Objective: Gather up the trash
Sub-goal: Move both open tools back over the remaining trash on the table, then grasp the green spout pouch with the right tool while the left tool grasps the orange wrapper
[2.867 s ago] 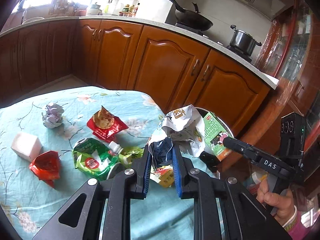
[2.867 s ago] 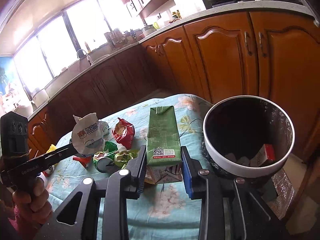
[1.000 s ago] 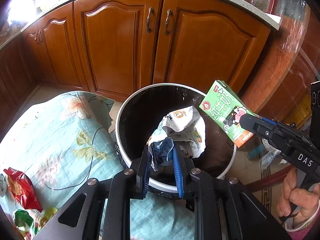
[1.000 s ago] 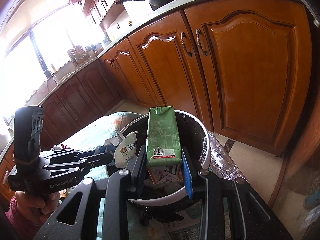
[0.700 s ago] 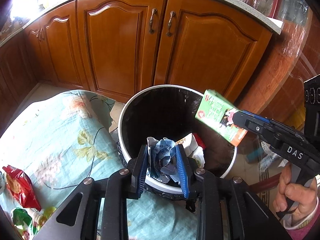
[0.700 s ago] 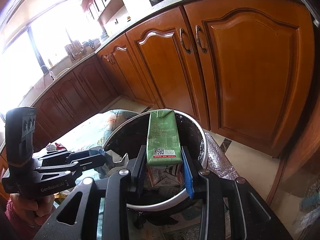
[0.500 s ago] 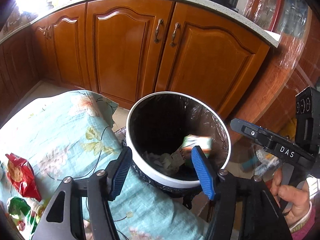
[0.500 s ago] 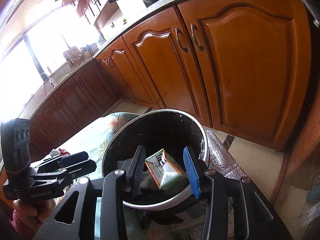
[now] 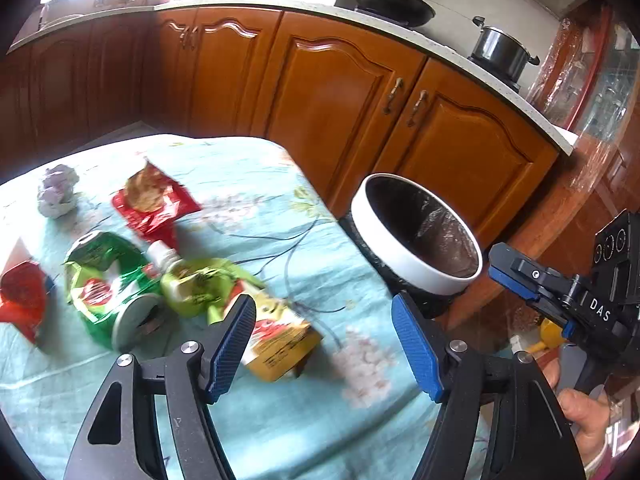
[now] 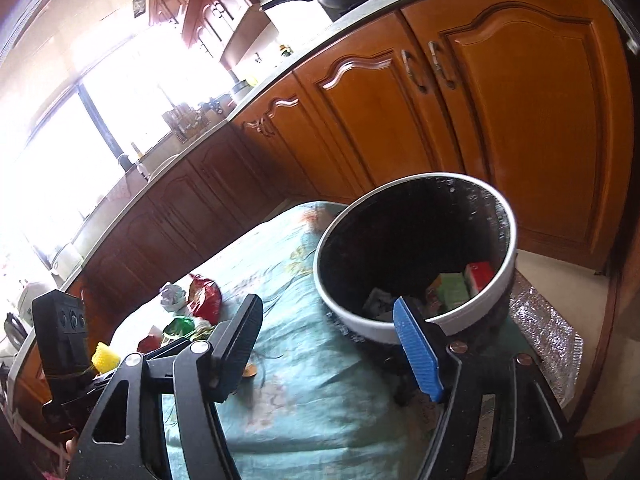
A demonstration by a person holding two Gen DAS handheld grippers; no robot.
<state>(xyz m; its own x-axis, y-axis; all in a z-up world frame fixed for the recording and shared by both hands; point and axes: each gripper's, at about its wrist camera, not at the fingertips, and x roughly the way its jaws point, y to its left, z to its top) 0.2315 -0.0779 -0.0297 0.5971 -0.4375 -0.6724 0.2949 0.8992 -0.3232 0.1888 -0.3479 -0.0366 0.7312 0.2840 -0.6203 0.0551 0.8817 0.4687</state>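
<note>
My left gripper [image 9: 324, 344] is open and empty above the table, over a yellow and red carton [image 9: 280, 340]. Left of it lie a green pouch [image 9: 196, 284], a green snack bag [image 9: 108, 284], a red snack bag [image 9: 154, 204], a red wrapper [image 9: 20, 300] and a crumpled paper ball [image 9: 56, 194]. The white-rimmed bin [image 9: 416, 264] stands off the table's right edge. My right gripper [image 10: 328, 344] is open and empty near the bin [image 10: 400, 328], which holds the green carton [image 10: 452, 292] and a red box [image 10: 480, 274].
The table [image 9: 280, 216] has a light blue flowered cloth. Wooden kitchen cabinets [image 9: 340, 100] run behind it. A wok [image 9: 392, 0] and a pot [image 9: 500, 48] stand on the counter. A yellow object [image 10: 105, 356] lies near the left gripper in the right wrist view.
Both grippers opened over the bin and dropped the crumpled wrapper and the green carton into it. The left gripper then swung back left over the table's trash.
</note>
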